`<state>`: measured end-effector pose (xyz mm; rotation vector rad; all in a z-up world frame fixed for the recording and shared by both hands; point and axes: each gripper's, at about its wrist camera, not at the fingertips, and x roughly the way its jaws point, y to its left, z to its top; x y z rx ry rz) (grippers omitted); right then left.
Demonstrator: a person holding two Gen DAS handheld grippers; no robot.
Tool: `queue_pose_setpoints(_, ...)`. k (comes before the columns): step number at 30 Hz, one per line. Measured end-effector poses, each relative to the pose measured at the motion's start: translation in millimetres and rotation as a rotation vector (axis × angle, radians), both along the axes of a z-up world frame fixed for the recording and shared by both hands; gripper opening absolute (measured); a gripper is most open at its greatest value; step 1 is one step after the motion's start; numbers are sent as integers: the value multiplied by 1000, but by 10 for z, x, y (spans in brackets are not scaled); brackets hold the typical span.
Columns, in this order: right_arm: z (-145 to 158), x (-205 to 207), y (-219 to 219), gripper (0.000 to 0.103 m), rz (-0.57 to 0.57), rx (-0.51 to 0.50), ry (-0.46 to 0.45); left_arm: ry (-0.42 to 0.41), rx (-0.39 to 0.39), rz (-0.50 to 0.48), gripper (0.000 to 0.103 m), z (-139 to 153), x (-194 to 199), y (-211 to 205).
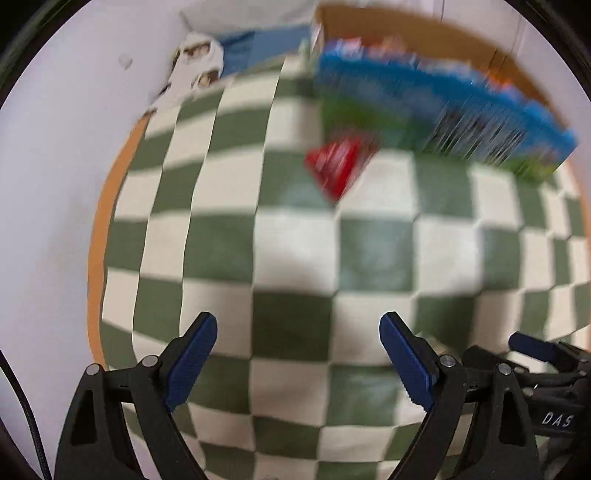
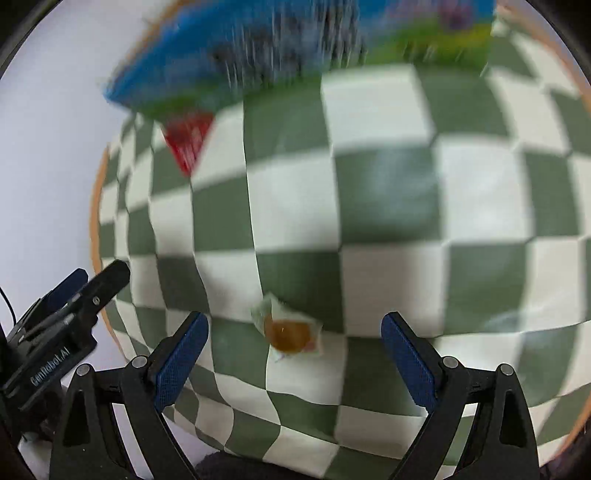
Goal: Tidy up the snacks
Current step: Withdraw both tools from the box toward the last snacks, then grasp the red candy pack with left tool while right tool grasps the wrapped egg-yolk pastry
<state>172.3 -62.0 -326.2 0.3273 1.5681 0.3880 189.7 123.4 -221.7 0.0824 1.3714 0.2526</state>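
Both views are motion-blurred; fine detail is unreliable.

Right gripper [image 2: 293, 354]: jaws spread wide, nothing between them. Directly ahead, roughly centred between the fingers, lies a small clear-wrapped amber candy [image 2: 290, 332] on the green-and-white checkered cloth [image 2: 388, 192]. No contact is visible.

Left gripper [image 1: 299, 354]: jaws also spread wide, empty, over bare cloth. The right gripper's body shows at the lower right edge of the left view, so the two tools are just beside each other.

Other snacks: a small red packet [image 1: 338, 166] lies near the foot of a blue-and-green snack box [image 1: 436, 110], which stands at the far side of the cloth against an open cardboard box [image 1: 406, 33]. A white packet with brown pieces [image 1: 195, 66] sits at the far left corner, well apart from the rest.

Judgement: the step in hand looks like picking up the candy with the right gripper.

Notes for doing it well:
- Settle the tool first; the blur suggests quick movement, and the target is small.
- Come in low so the pads meet the candy body, not only the loose wrapper edge.
- Keep fingertips from snagging the soft cloth, which could bunch and lift with it.
- Close gently; the wrapper looks slippery.
- Keep the left gripper clear of the right one's path.
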Motion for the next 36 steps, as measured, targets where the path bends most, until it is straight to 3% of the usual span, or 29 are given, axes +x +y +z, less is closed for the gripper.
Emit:
queue_pose_setpoints(4,-271,-101,324,94,58,-42,-2,51,30,18,90,-223,-76,149)
queue_pose_setpoints(7,-423,-186,543,75,106,-110,-15,69,34,28,90,-264,-70,233)
queue_pose_setpoints(9,-463,-246,660,68,146,-167,-57,70,31,29,90,-246,-32,270)
queue_pose_setpoints(12,-454,-339,723,62,184,-207,-142,33,7,-2,90,-170,96,266)
queue_pose_setpoints(14,-397,-348,637,51,154,-214,-174,0,15,-46,90,-113,212,224)
queue_pose_setpoints(17,-340,-260,407,44,66,-218,-177,-70,39,-165,90,-7,499,82)
queue_pose_setpoints(23,-330,-134,-20,45,-96,-106,-92,-85,95,-376,90,-139,1070,-165)
queue_pose_setpoints(26,-345,-179,-135,60,-154,-73,-65,-31,75,-444,90,-277,1297,-263)
queue_pose_setpoints(28,-371,-158,-174,62,-189,-56,-52,4,61,-472,90,-387,1371,-314)
queue_pose_setpoints(30,-384,-195,-205,62,-203,-50,-43,18,2,-467,69,-423,1402,-323)
queue_pose_setpoints(31,-382,-196,-236,62,-208,-47,-43,25,-14,-449,47,-436,1406,-309)
queue_pose_setpoints(36,-337,-145,-233,62,-199,-37,-42,43,-102,-346,42,-412,1258,-190)
